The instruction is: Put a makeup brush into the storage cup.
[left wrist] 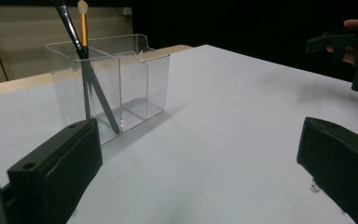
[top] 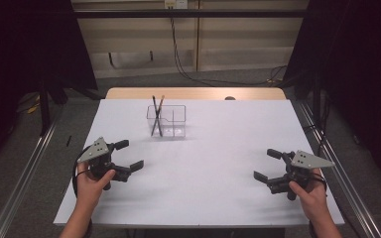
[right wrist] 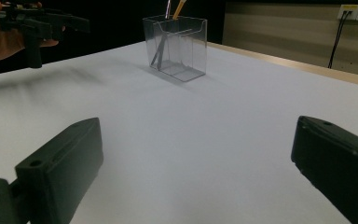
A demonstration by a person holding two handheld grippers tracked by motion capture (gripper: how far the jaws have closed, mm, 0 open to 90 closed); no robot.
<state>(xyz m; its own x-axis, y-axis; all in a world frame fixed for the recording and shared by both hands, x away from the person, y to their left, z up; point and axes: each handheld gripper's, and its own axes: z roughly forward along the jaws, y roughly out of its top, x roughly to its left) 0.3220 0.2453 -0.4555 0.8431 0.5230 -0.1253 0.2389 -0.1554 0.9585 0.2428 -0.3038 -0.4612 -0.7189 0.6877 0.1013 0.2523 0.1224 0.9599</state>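
Both grippers rest low with jaws spread wide and nothing between them, the left gripper [top: 124, 156] near the table's [top: 218, 163] left edge and the right gripper [top: 268, 164] near its right edge, probably parked well apart to leave the middle open. Toward the far edge stands the clear organizer [top: 166, 121]; the two brushes [top: 157, 116] lean crossed in its left compartment, handles propped against its walls.

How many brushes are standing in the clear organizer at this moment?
2. A black-handled brush and a gold-handled brush lean crossed in one end compartment of the clear plastic organizer, the end nearer the left gripper. None seems hidden.
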